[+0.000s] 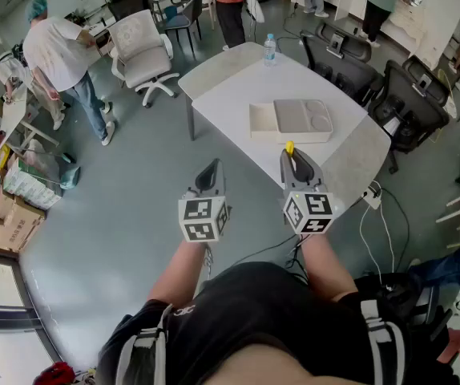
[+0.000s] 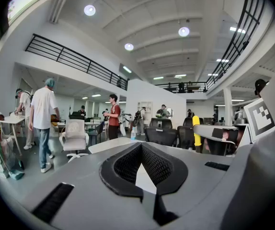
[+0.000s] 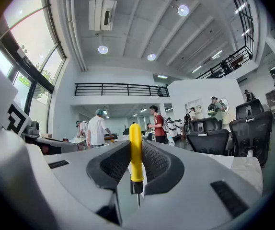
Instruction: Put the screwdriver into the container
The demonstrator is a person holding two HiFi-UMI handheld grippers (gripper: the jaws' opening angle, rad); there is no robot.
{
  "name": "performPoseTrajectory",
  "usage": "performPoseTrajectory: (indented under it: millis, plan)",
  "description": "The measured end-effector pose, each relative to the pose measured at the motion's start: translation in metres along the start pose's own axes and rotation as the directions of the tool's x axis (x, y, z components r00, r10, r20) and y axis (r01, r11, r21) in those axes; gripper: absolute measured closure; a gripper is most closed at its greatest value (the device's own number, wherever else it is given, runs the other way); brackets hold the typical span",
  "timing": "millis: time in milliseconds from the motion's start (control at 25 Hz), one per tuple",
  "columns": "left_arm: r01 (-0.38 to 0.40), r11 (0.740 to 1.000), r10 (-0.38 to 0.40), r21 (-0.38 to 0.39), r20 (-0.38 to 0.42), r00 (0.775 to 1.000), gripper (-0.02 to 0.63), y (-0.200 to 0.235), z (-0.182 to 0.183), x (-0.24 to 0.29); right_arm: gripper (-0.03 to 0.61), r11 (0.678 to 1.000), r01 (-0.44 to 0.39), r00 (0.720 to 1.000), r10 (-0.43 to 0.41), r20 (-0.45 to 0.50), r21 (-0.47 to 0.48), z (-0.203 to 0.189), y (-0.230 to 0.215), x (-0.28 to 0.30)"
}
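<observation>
A yellow-handled screwdriver (image 3: 135,152) stands upright between the pads of my right gripper (image 3: 136,169), which is shut on it. In the head view its yellow tip (image 1: 289,147) pokes out above my right gripper (image 1: 297,162), just short of the white table's near edge. The container (image 1: 291,121), a shallow beige tray with compartments, lies on the table ahead of that gripper. My left gripper (image 1: 207,176) hangs over the floor to the left of the table, with nothing in it; in its own view the left gripper (image 2: 142,169) shows its jaws closed together.
The white table (image 1: 238,87) carries a water bottle (image 1: 269,49) at its far edge. Black office chairs (image 1: 398,107) stand to its right, a white chair (image 1: 142,50) to the far left. Several people stand around the room. A cable (image 1: 374,215) runs across the floor at right.
</observation>
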State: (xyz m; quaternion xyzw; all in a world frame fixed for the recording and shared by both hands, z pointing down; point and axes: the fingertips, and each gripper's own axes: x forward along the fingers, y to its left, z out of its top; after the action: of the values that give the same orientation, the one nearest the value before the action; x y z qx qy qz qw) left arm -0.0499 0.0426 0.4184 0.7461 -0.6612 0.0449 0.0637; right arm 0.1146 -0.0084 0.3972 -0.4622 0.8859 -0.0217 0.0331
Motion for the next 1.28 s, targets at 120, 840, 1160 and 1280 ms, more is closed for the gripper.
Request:
performPoseTrajectory:
  millis: [120, 840, 1160, 1280]
  plan:
    - [0.006, 1.0, -0.006, 0.002, 0.002, 1.0, 0.601, 0.001, 0.0, -0.002, 0.508, 1.0, -0.009, 1.0, 0.009, -0.013, -0.015, -0.002, 0.008, 0.002]
    - [0.035, 0.999, -0.034, -0.007, 0.014, 0.999, 0.601, 0.035, -0.016, -0.04, 0.508, 1.0, 0.015, 1.0, -0.015, -0.001, -0.006, -0.008, 0.057, -0.001]
    - [0.029, 0.999, -0.029, -0.019, 0.009, 1.0, 0.601, 0.066, -0.028, -0.066, 0.508, 1.0, 0.028, 1.0, -0.028, 0.01, -0.014, -0.012, 0.092, -0.004]
    - [0.025, 0.999, -0.024, -0.022, 0.011, 1.0, 0.601, 0.073, -0.029, -0.067, 0.508, 0.999, 0.036, 0.999, -0.036, 0.006, -0.015, -0.014, 0.093, -0.001]
